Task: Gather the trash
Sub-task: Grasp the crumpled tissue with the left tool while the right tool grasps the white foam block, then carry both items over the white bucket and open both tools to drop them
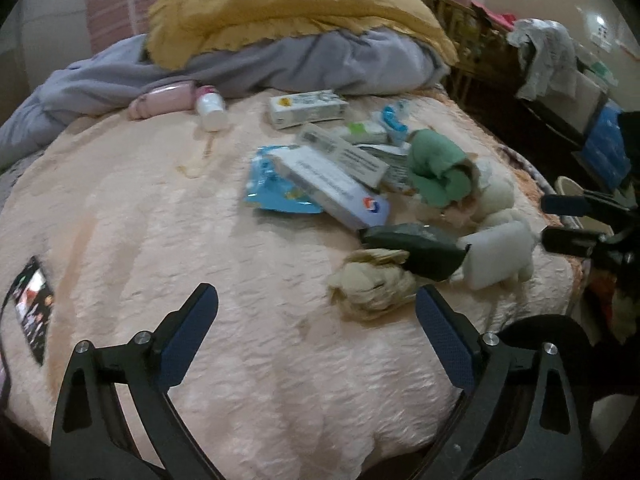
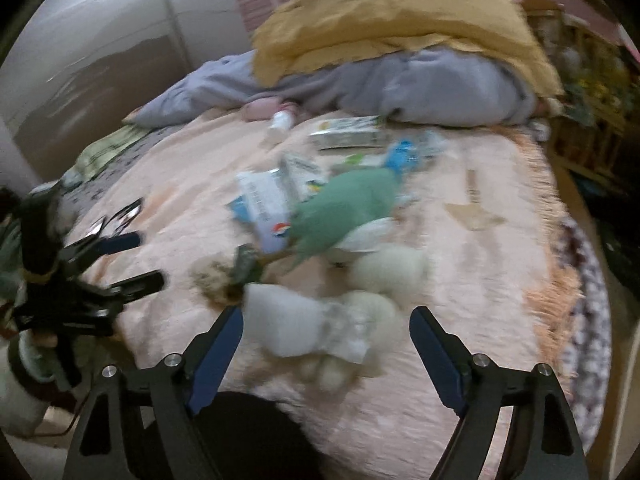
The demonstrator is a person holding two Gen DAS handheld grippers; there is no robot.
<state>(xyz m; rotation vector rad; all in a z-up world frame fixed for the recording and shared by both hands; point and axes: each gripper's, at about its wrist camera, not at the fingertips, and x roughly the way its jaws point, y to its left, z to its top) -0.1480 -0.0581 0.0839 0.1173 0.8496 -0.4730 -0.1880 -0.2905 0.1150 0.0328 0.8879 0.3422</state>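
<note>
Two grippers hang over a bed spread with a pink blanket (image 1: 168,208), and the rubbish lies in a loose heap toward its right side.

From the left wrist view, the left gripper (image 1: 316,320) has its jaws spread wide with nothing between them, only blanket. Just beyond its right finger sits a crumpled beige tissue (image 1: 370,284), touching a dark green wrapper (image 1: 416,250). Next to that lies a white foam block (image 1: 498,254). Farther back are a long white box (image 1: 332,188) lying on a blue packet (image 1: 272,188), a green cloth (image 1: 438,170), another carton (image 1: 306,108) and a small white bottle (image 1: 210,108) on its side. A phone (image 1: 34,312) rests at the left edge. The right gripper (image 1: 546,220) pokes in from the right, jaws apart.

From the right wrist view, which is blurred, the right gripper (image 2: 326,328) is spread open around the white foam block (image 2: 288,320) and some fluffy white wads (image 2: 372,312); the pads do not press on them. The green cloth (image 2: 340,212) lies beyond
</note>
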